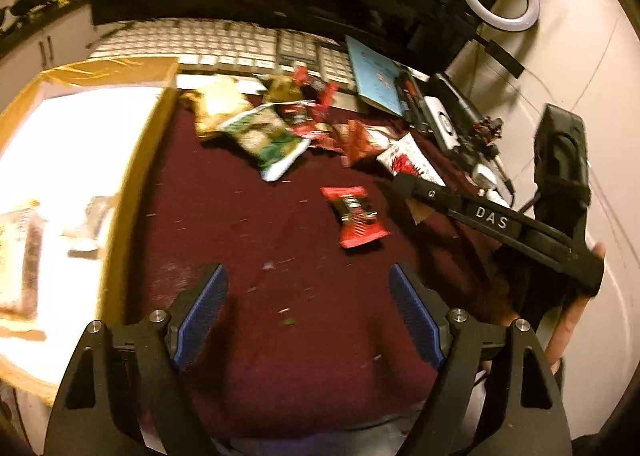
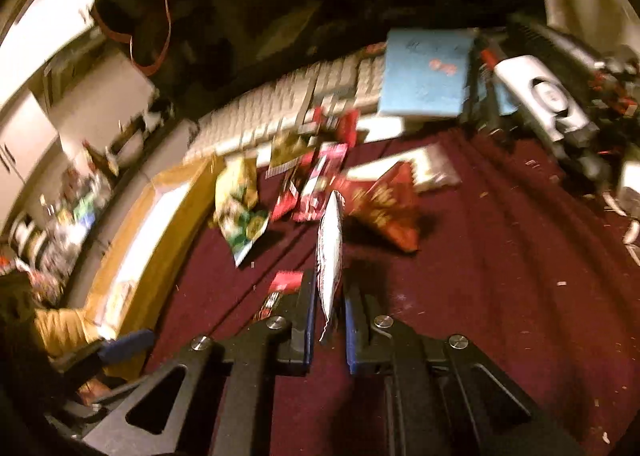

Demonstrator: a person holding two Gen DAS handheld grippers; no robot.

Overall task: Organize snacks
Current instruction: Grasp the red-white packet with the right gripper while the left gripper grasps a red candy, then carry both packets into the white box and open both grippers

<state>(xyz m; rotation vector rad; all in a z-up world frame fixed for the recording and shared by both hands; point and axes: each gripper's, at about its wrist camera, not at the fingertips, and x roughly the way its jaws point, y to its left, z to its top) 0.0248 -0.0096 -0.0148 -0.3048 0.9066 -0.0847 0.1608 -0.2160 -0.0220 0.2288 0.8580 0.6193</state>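
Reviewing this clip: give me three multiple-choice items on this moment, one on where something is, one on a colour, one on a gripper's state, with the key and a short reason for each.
1. Where does the cardboard box stand relative to the snack pile, seen from the left wrist camera?
A. To the left of it
B. To the right of it
C. On top of it

2. What colour is the cloth under the snacks?
A. Blue
B. Dark red
C. Green

3. What is the right gripper doing?
A. Open and holding nothing
B. Shut on a white packet
C. Shut on a keyboard key

Key: 1 A, the box wall runs along the left edge of the cloth. 2 B, the cloth reads maroon in both views. 3 B, the packet stands edge-on between the blue pads, while the left gripper is spread wide with nothing in it.
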